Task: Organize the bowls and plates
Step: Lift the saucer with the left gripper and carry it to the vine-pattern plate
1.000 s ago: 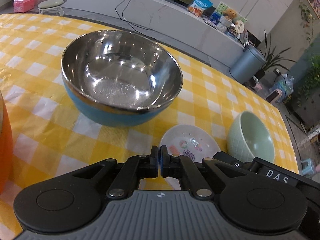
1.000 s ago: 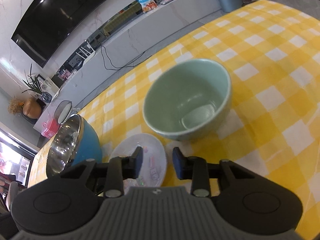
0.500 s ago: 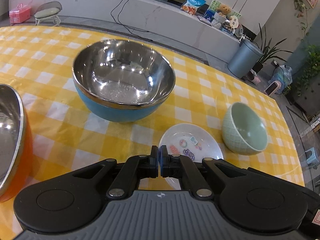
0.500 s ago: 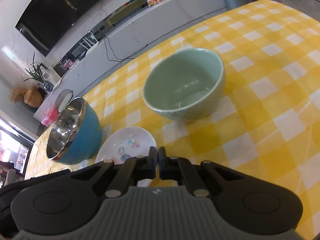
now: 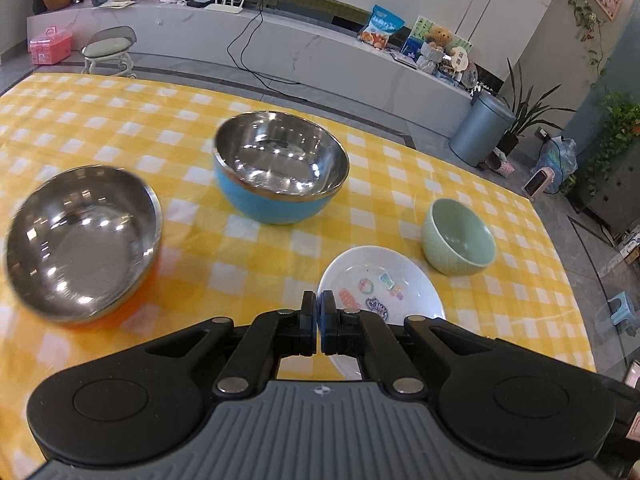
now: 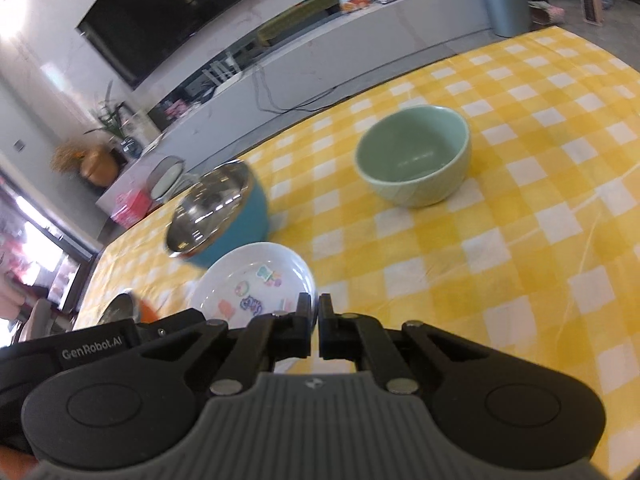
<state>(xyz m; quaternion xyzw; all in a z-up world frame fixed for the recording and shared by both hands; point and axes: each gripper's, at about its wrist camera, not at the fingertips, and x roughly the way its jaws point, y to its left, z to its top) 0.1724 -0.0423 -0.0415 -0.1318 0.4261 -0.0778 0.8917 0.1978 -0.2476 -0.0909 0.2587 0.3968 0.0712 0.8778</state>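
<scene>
Yellow-and-white checked tablecloth (image 5: 280, 136) covers the whole work surface; behind it a white marble counter (image 5: 320, 52) with a snack bag (image 5: 380, 26), a grey bin (image 5: 482, 128) on the floor, a dark TV (image 6: 176, 4) on the wall in my right view.

Left gripper (image 5: 319, 320): fingers pressed together, nothing between them; it hangs above the cloth at the near edge of the white plate (image 5: 380, 292). Right gripper (image 6: 314, 330): tongs down to a thin slit, effectively closed, empty; the same plate sits just ahead and left of its tips (image 6: 256, 280).

Task items as I see them:
- white plate with small coloured stickers, flat on the cloth, nearest to both grippers;
- green bowl (image 5: 458, 236), upright, just beyond the plate to its right, apart from it;
- blue bowl (image 5: 280, 168) with steel lining, upright, farther back, left of the green bowl, well apart;
- orange bowl (image 5: 80, 240), steel inside, at far left, blurred; I can't tell if it is tilted or level.

All four sit separately; nothing stacked. Left gripper body (image 6: 92, 348) shows at the lower left of my right view.
</scene>
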